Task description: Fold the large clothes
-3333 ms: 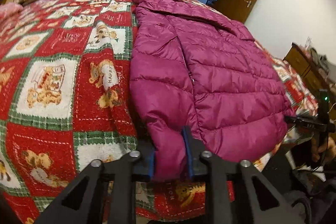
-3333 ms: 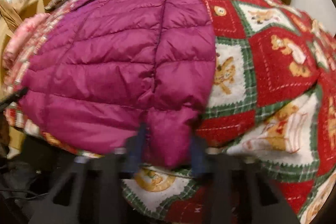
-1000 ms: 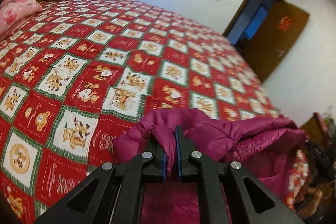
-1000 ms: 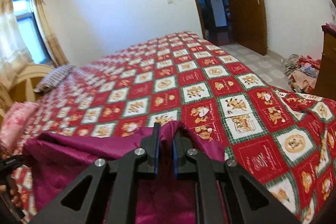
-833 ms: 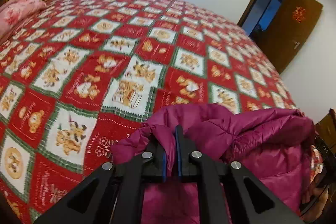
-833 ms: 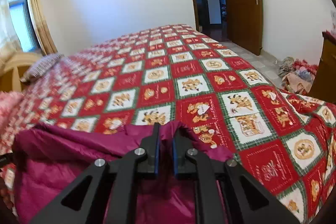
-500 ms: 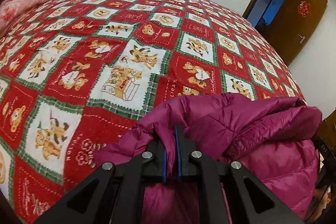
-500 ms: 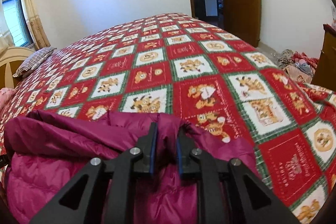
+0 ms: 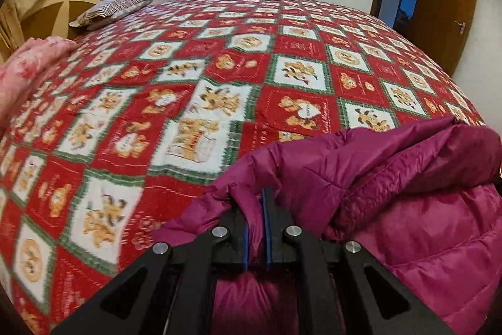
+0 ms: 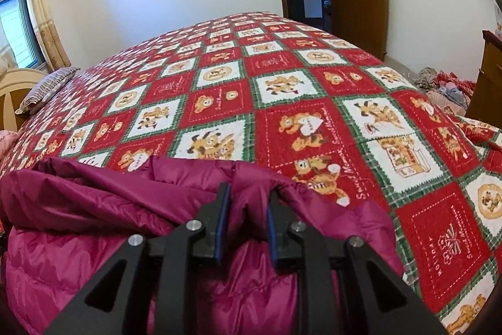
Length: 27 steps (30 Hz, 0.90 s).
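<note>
Left wrist view: our left gripper is clamped on a pinch of the magenta puffer jacket, fabric squeezed thin between the blue pads. The bulk of the jacket lies to the right of the tool and below it, doubled over so that a rounded fold edge runs away rightward from the fingers; ahead and to the left we see only the red patchwork bedspread, with a striped pillow far ahead-left. Right wrist view: our right gripper also holds a bunch of the jacket, the jaws standing wider with a thick wad of hem between them. Here the jacket extends to the left of the tool and beneath it, bedspread ahead and right. We judge the fold edge's long axis runs gripper to gripper, both tools equally near, so the next lay-down or release should keep them level along that line.
</note>
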Motion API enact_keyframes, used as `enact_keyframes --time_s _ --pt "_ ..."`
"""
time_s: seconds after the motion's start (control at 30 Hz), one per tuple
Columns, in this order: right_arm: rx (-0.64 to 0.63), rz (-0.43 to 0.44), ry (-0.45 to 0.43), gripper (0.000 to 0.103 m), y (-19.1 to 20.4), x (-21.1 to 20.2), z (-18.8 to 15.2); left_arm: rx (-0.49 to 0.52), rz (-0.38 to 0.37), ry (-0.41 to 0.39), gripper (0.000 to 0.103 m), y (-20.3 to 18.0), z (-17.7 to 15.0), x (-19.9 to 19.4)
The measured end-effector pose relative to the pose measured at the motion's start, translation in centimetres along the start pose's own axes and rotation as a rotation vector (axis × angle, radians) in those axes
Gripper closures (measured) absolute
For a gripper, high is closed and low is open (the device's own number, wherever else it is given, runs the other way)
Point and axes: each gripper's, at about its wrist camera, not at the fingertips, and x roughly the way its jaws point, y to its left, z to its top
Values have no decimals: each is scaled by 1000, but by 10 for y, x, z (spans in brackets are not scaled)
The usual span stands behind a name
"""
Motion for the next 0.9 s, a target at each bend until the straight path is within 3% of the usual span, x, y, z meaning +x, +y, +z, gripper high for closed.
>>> enact_keyframes --time_s 0.3,0.57,0.67,0.77,0.8,0.9 --pt "2 12 -4 80 -2 0 0 -23 -36 -80 95 18 16 -57" --pt "10 14 -4 80 -3 0 -1 -81 -97 -67 94 33 24 -71" --pt "12 16 -3 80 -3 0 -1 -159 -182 -19 93 48 26 -68" --pt "14 16 -2 80 -3 0 -1 -343 -356 21 91 86 25 -63" --pt "15 16 -2 80 -3 1 -1 -388 -363 18 90 96 26 -64" --pt "16 18 -2 79 -3 1 -1 -477 -196 -18 66 127 28 -73"
